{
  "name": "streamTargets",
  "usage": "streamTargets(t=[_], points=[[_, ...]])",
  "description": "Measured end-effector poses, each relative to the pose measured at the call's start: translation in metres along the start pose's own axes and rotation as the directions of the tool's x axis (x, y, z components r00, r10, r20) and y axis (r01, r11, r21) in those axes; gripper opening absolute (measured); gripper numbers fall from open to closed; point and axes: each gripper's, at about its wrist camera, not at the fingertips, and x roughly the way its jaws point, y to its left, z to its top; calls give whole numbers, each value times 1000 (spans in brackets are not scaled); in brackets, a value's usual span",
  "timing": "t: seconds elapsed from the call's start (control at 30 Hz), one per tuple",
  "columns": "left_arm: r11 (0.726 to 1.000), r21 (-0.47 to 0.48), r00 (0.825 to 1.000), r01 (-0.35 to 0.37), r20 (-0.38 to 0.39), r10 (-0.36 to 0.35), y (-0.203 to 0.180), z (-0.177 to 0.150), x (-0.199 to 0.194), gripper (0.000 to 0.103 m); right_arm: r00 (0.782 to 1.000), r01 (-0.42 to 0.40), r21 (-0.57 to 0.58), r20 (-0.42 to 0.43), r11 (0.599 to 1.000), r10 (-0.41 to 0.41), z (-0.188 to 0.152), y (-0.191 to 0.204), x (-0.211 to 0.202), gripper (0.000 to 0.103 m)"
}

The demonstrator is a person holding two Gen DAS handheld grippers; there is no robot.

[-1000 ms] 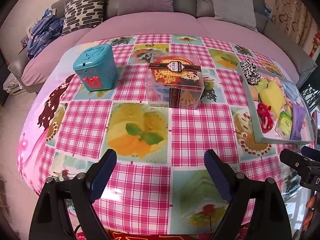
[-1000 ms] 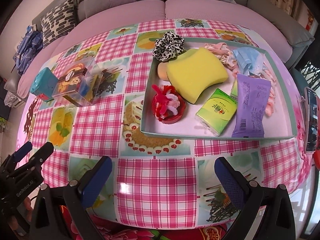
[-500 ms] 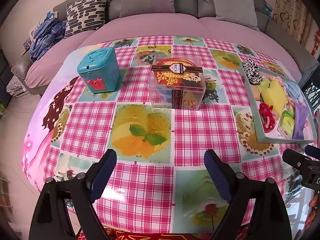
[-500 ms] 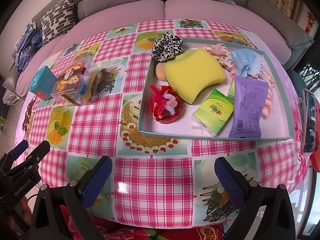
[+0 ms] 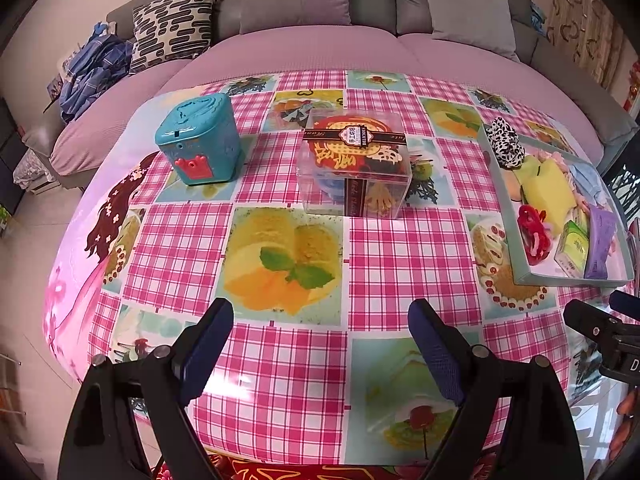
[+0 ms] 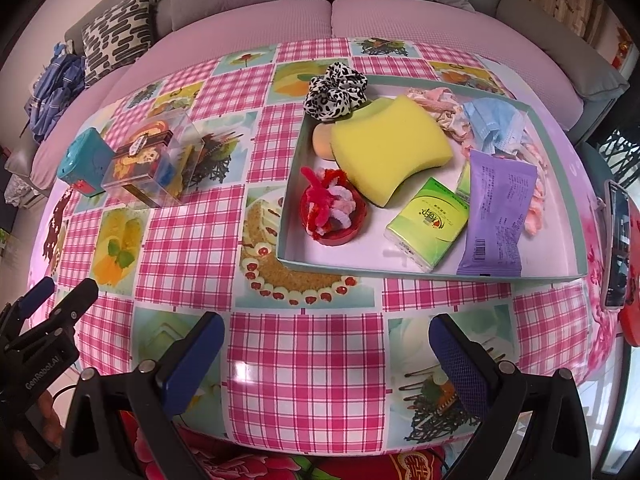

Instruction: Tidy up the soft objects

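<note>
A pale green tray (image 6: 576, 184) on the table's right side holds a yellow sponge (image 6: 390, 148), a leopard scrunchie (image 6: 334, 90), a red cup of pipe cleaners (image 6: 334, 212), a green tissue pack (image 6: 426, 224), a purple packet (image 6: 496, 216), a blue face mask (image 6: 496, 124) and pink cloth (image 6: 430, 98). The tray also shows in the left wrist view (image 5: 500, 184). My right gripper (image 6: 326, 354) is open and empty, above the table's near edge, short of the tray. My left gripper (image 5: 320, 338) is open and empty, near the front edge, left of the tray.
A clear plastic gift box (image 5: 354, 168) and a teal box (image 5: 200, 138) stand on the checked tablecloth (image 5: 404, 248) at left. A phone (image 6: 618, 244) lies at the right edge. A purple sofa (image 5: 304, 48) with cushions lies behind.
Both grippers have drawn back and up a little, so the table objects look slightly farther away. Both stay open and empty. Nothing on the table has moved.
</note>
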Motion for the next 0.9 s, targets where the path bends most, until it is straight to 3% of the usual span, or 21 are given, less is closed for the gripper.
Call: streamTargets(t=[0.9], points=[[1000,-3,1000,8,-6,-8,-2,-2,1,90,1000,13,10,-25,1000,-13,-1,-6,4,103]])
